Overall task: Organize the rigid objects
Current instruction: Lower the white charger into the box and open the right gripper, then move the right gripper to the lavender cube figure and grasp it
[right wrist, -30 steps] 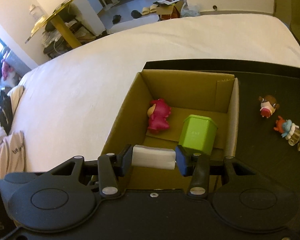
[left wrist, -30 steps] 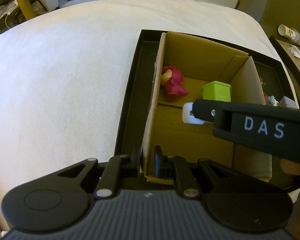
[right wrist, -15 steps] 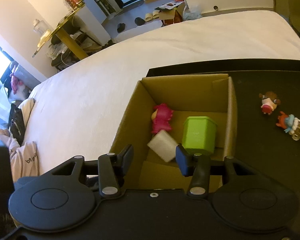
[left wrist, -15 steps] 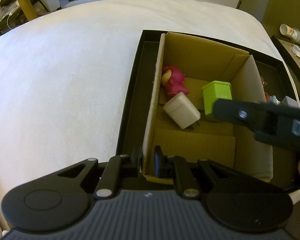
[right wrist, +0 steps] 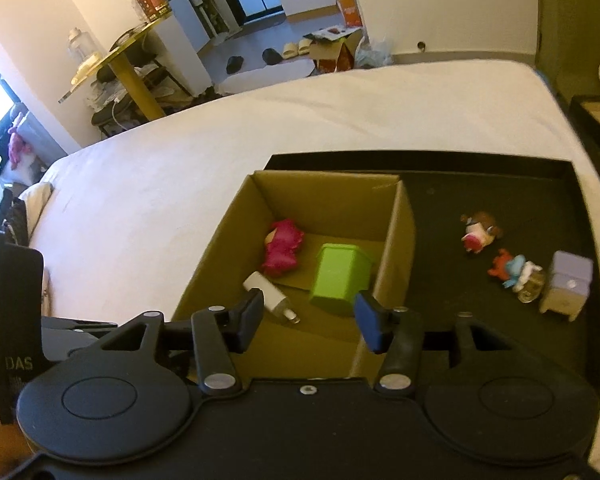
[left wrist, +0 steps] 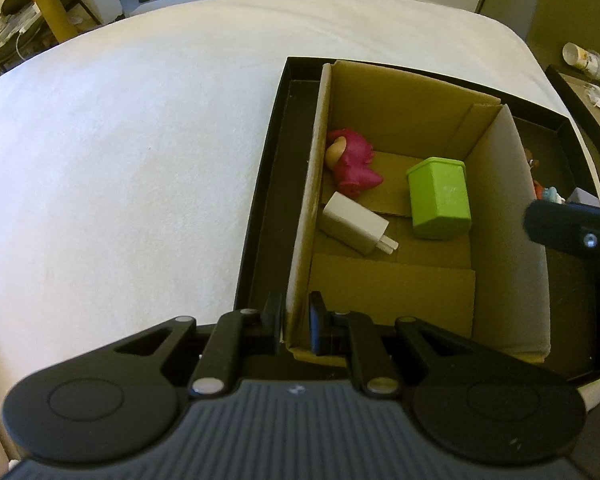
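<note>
A cardboard box stands in a black tray on a white bed. Inside lie a pink figure, a green lidded container and a white charger plug. My left gripper is shut on the box's near left wall. My right gripper is open and empty above the box's near edge. On the tray floor to the right lie two small figures and a small lilac cabinet.
The white bed spreads to the left and back. A dark side table with a paper cup stands at the right. Furniture and shoes lie on the floor beyond the bed.
My right gripper opened and let go of the white charger plug, which dropped into the box. The gripper then pulled back and up to the right. The left gripper kept its hold.
</note>
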The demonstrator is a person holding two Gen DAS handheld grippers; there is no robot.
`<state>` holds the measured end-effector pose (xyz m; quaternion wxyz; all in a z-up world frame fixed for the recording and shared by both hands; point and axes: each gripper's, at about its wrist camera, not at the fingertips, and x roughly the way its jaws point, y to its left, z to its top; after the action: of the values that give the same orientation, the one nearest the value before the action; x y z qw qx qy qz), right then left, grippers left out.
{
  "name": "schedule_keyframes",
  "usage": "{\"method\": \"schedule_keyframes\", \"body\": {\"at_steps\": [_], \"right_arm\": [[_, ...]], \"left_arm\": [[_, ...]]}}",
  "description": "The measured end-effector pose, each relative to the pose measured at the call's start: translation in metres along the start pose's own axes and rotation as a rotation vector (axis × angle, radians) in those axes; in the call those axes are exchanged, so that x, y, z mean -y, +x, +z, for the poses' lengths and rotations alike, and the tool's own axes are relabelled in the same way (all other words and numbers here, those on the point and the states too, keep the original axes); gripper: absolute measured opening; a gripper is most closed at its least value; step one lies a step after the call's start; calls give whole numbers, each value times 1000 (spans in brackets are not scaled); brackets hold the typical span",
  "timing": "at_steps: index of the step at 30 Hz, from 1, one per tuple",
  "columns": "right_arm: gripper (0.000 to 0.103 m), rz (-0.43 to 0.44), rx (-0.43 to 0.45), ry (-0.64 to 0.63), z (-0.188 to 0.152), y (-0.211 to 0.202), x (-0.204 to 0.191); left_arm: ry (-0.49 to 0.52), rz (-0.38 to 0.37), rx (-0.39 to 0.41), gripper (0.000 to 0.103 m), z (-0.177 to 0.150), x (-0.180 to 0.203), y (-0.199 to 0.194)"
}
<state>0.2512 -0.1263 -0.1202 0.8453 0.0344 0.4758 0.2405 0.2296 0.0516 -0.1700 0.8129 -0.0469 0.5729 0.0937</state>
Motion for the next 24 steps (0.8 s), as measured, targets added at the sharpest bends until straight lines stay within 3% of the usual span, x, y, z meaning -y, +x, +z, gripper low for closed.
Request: {"method": "schedule_keyframes", "body": {"at_steps": [6, 14, 24], "right_arm": [[53, -22, 5, 11, -4, -6, 13], [64, -58, 25, 41, -12, -15, 37], [65, -110, 54, 90, -20, -21, 72]], "left_arm": [[8, 18, 1, 13, -1, 1, -1], [9, 32, 2, 13, -2, 2, -1], [7, 49, 2, 13, -1, 4, -3]]}}
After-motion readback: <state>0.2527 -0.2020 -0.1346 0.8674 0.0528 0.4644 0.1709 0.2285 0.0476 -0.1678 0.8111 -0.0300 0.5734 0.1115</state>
